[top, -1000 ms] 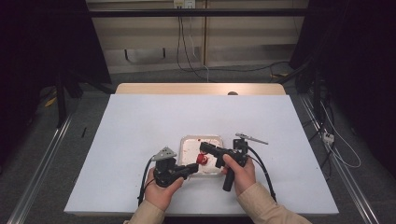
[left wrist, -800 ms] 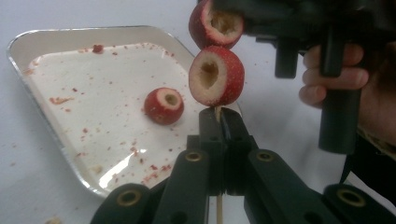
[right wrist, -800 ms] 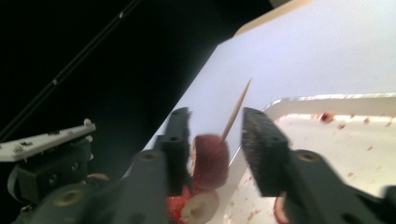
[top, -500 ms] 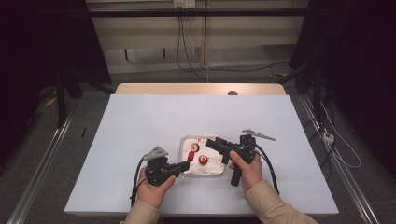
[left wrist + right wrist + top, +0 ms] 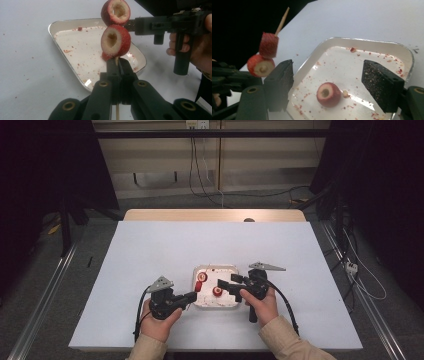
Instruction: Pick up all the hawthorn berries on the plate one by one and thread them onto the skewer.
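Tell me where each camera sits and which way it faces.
High view: above the person's side, facing forward and down on the table; both hands, left gripper and right gripper show.
Left gripper view: on that gripper, along its shut jaws to the skewer with two fruits.
Right gripper view: on that gripper, between its open jaws, down to a fruit.
All views share the tray.

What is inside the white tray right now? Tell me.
One cored red fruit lies on the floor of the white tray, with red crumbs scattered around it. The right tool hovers open above it. The tray's near corners are hidden behind the tool's pads.
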